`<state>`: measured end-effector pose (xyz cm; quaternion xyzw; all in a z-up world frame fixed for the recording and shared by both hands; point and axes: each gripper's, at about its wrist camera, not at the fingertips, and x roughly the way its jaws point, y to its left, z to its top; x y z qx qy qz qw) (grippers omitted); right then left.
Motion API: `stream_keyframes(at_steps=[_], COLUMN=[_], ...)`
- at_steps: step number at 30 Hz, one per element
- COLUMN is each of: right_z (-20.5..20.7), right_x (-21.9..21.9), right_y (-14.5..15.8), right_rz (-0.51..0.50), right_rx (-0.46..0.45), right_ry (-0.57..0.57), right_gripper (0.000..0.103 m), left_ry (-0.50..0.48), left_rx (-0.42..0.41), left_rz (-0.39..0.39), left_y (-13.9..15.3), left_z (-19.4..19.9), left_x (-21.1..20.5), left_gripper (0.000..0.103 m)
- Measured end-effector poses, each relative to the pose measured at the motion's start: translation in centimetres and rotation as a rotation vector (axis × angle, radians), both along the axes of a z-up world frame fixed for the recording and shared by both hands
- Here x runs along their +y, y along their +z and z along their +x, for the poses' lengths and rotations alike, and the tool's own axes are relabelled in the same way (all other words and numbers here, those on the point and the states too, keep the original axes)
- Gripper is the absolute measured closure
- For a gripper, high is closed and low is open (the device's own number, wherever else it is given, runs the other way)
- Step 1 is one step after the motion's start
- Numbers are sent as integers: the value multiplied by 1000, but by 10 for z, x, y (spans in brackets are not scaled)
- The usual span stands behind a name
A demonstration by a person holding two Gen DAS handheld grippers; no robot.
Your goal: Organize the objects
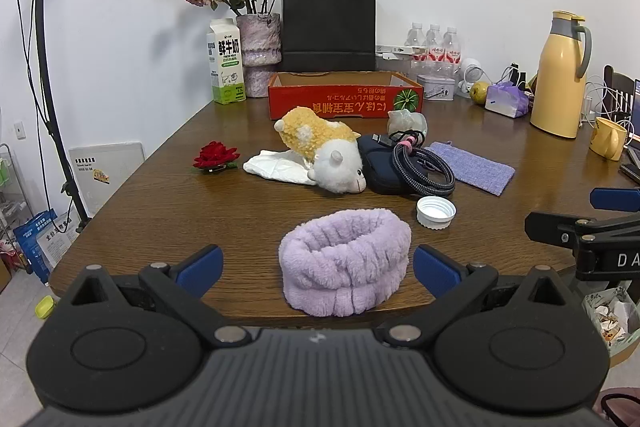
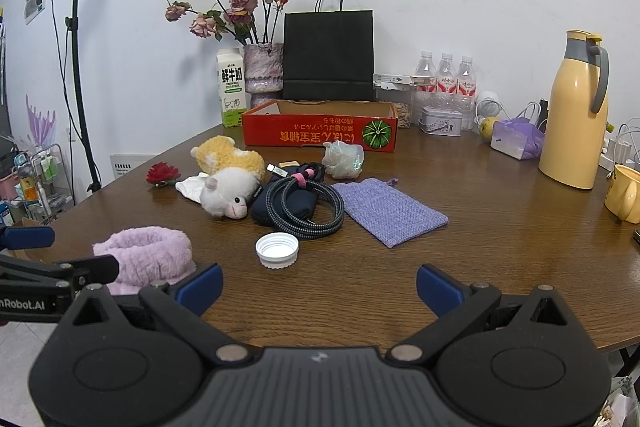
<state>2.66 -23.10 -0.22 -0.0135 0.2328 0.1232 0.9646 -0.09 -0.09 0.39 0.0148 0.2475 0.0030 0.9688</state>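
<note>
Left wrist view first. The left gripper (image 1: pixel 318 265) hangs over the near edge of the brown tabletop (image 1: pixel 160 211), and its jaws are spread wide with nothing pinched. A fluffy purple headband (image 1: pixel 345 263) sits on the tabletop between the two blue pads, but the pads do not touch it. At 1 o'clock from the headband is a white bottle cap (image 1: pixel 435 212). Farther back, at 12 o'clock, a plush toy (image 1: pixel 324 153) (yellow body, white face) lies on a white tissue (image 1: pixel 276 167). Just beside the toy, at its 3 o'clock, a coiled cable (image 1: pixel 424 167) rests on a dark blue case (image 1: pixel 380 167). A purple cloth pouch (image 1: pixel 472 166) lies next to the cable. A red flower (image 1: pixel 216 155) is at the toy's 9 o'clock. A red cardboard box (image 1: pixel 344 99) stands open at the back. The right gripper (image 1: pixel 592 223) pokes in at 3 o'clock.

Right wrist view next. The right gripper (image 2: pixel 319 287) also has its jaws spread wide, with only bare tabletop (image 2: pixel 500 227) between them. The bottle cap (image 2: pixel 277 250) is at 11 o'clock from the jaws. The headband (image 2: pixel 148 253) is at 9 o'clock, partly behind the left gripper (image 2: pixel 40 255). The cable (image 2: pixel 306 205), the pouch (image 2: pixel 390 211) and the plush toy (image 2: pixel 226 179) lie farther back. The red box (image 2: pixel 320 127) is behind them at 12 o'clock.
</note>
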Motion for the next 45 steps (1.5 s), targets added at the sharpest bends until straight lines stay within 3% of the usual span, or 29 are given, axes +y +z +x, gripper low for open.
stream_keyframes(at_steps=[45], right_z=[-3], right_x=[0], right_y=[5], right_rz=[-10], right_rx=[-8], right_ry=[-1], right_gripper=[0], left_ry=[-6], left_rx=[-17], left_rz=[-4], left_y=[2], left_z=[-2], left_x=[-1], left_gripper=[0])
